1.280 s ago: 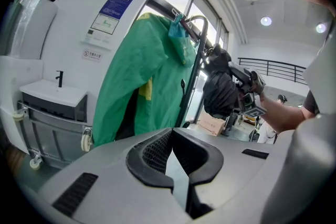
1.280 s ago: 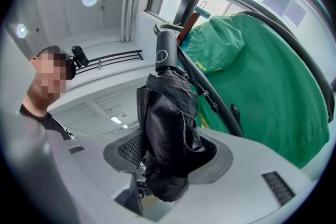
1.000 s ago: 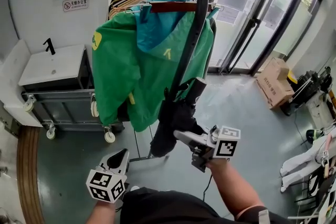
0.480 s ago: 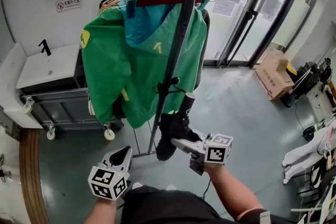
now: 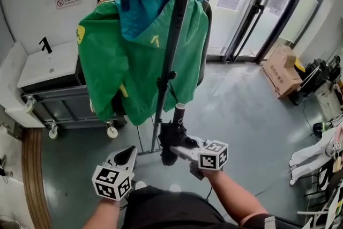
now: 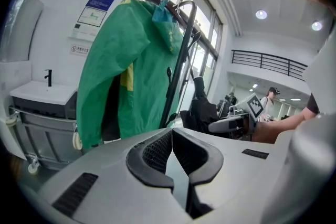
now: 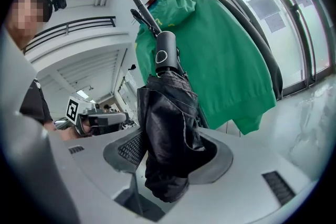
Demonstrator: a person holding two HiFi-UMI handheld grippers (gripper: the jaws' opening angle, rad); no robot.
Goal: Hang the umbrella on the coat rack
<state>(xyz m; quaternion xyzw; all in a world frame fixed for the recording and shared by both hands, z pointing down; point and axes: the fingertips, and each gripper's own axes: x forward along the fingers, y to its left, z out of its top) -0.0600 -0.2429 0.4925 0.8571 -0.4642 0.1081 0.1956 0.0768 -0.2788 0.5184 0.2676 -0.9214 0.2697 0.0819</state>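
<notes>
Within right gripper (image 7: 170, 152): crumpled black umbrella (image 7: 165, 113)

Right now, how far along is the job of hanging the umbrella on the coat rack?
Done: the folded umbrella is picked up, clamped in the right hand-held gripper. In hand: it is held upright, low beside the coat rack pole, near the green jacket. Left: hooking it onto the rack and letting go. The left hand-held gripper is shut and empty.
</notes>
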